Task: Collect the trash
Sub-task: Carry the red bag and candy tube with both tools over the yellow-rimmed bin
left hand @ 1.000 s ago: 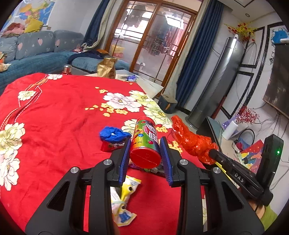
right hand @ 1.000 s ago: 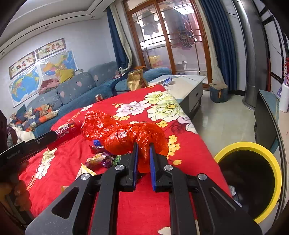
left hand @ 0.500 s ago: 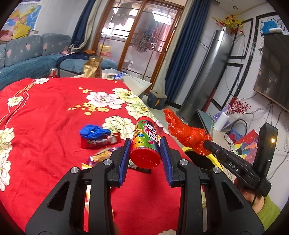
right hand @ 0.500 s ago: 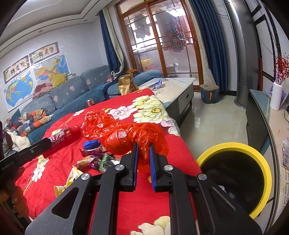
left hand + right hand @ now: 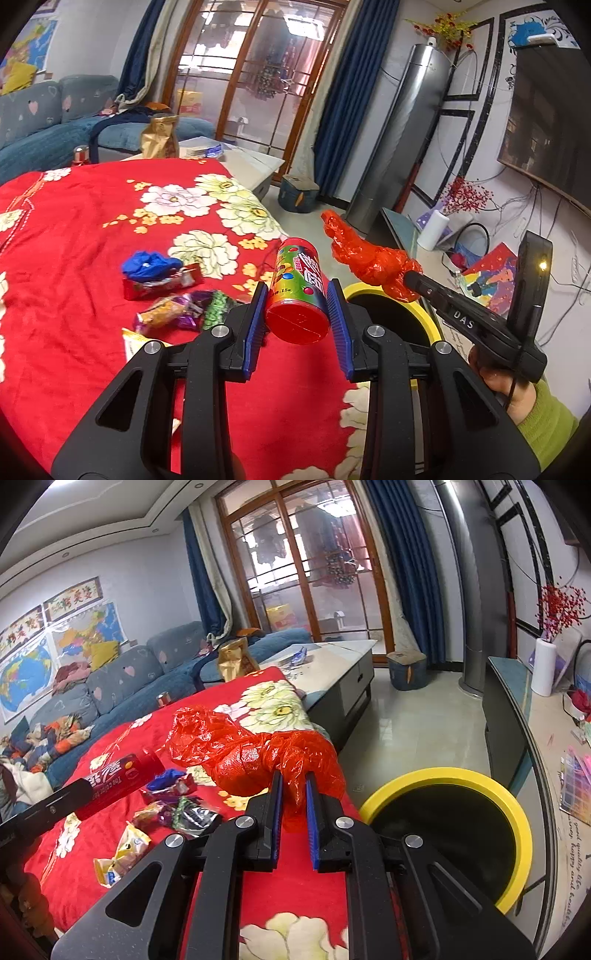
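A living room with a blue sofa (image 5: 122, 679) and glass doors lies ahead of my grippers, and under them a red cloth printed with pale flowers (image 5: 66, 229). Beyond my right gripper (image 5: 294, 786), to its right, stands a black bin with a yellow rim (image 5: 517, 812); the left view shows only a sliver of it. My right gripper pinches a crumpled red plastic bag (image 5: 258, 749), the blue pads nearly together. My left gripper (image 5: 297, 299) clamps a red tube of candy with a red cap (image 5: 299, 291); "15g" is readable in the left view, "The colors" in the right. The right gripper's side reads "DAS". Loose snack wrappers (image 5: 177, 314) lie left of the tube.
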`<state>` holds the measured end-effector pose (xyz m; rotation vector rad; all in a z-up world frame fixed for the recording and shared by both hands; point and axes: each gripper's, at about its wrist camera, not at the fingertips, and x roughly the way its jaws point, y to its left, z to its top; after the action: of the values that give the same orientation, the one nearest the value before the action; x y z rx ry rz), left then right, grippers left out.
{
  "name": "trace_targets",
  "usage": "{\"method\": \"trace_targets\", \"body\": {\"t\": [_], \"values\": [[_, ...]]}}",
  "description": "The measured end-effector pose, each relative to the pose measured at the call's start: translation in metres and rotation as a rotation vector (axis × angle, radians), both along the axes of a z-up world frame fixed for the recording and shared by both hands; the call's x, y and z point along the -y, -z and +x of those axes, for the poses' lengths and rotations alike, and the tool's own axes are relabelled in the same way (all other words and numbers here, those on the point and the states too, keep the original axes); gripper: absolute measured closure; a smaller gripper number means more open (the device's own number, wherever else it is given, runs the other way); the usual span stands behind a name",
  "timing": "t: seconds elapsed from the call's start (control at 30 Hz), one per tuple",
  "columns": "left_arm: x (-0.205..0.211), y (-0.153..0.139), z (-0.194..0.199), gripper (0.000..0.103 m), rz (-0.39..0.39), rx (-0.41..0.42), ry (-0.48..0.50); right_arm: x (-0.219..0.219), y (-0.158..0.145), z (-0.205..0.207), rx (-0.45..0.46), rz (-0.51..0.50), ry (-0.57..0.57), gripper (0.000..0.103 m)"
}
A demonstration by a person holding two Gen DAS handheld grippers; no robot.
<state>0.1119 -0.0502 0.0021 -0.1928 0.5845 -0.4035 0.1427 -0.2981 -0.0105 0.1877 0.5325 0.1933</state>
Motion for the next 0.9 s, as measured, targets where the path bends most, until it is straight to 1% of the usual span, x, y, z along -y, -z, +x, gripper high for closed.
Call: {"method": "trace_targets", "body": {"t": [0.2,0.33,0.63,0.77,0.9], "values": [[0.018,0.001,-0.002,0.077,0.016,0.002,0.042,0.018,0.003,-0.003,-0.005,0.006,0.036,0.092],[0.034,0.006,-0.003,0.077,0.021,-0.012,0.087,0.031,0.004,-0.005,-0.012,0.01,0.069,0.092],[0.069,0.012,-0.004,0.077,0.047,-0.021,0.166,0.07,0.012,-0.01,-0.03,0.009,0.179,0.092],[0.09,0.015,-0.005,0.077,0.073,-0.018,0.21,0.088,0.017,-0.01,-0.042,0.015,0.229,0.092],[0.108,0.021,-0.001,0.077,0.091,-0.033,0.246,0.104,0.023,-0.013,-0.051,0.025,0.261,0.092]]}}
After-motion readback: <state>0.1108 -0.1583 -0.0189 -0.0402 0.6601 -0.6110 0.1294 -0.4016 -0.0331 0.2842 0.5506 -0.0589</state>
